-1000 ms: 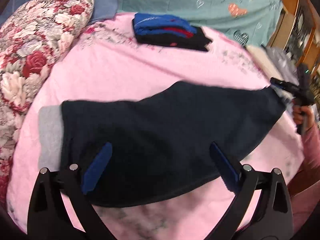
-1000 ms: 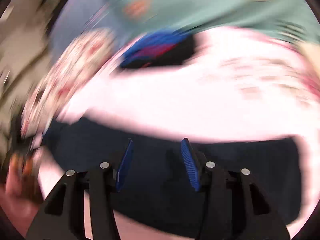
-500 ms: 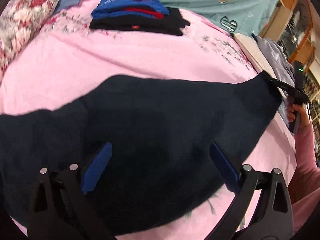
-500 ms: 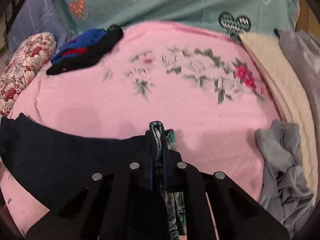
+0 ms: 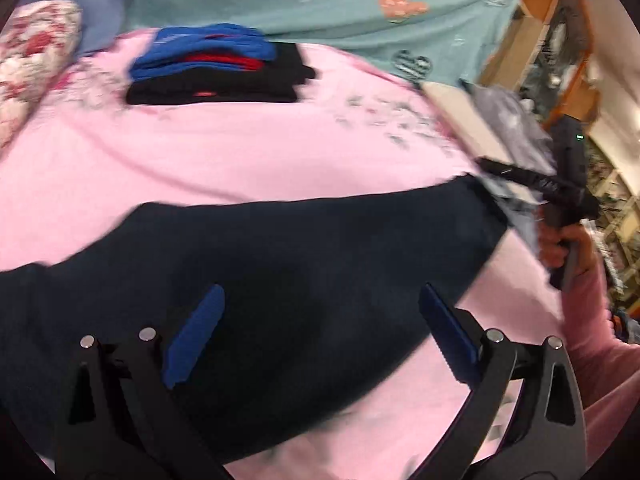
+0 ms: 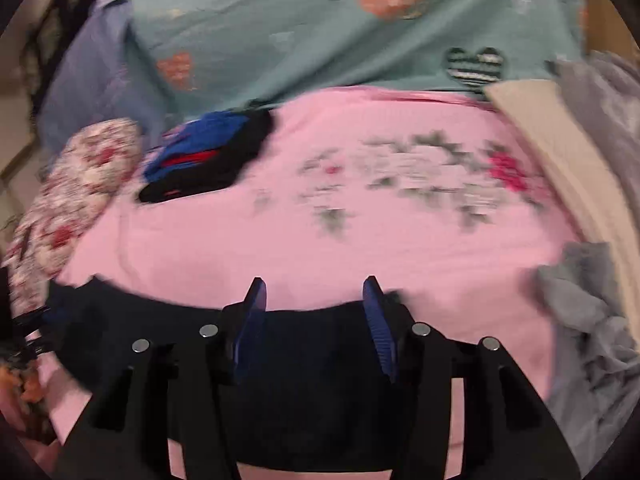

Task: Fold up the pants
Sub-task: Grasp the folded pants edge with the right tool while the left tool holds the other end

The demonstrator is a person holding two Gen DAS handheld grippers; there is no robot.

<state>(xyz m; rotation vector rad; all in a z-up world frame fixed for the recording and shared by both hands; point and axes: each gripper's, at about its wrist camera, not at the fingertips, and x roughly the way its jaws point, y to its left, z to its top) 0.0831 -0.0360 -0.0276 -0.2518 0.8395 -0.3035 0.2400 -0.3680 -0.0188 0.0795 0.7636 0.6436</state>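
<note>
The dark navy fabric pants lie spread across the lower half of the left wrist frame, on the pink flowered bed sheet. The left gripper stands wide, its blue pads over the pants and holding nothing. In the right wrist view the right gripper is parted too, hovering at the upper edge of the pants. A folded pile of blue, red and black clothes rests in the upper left.
</note>
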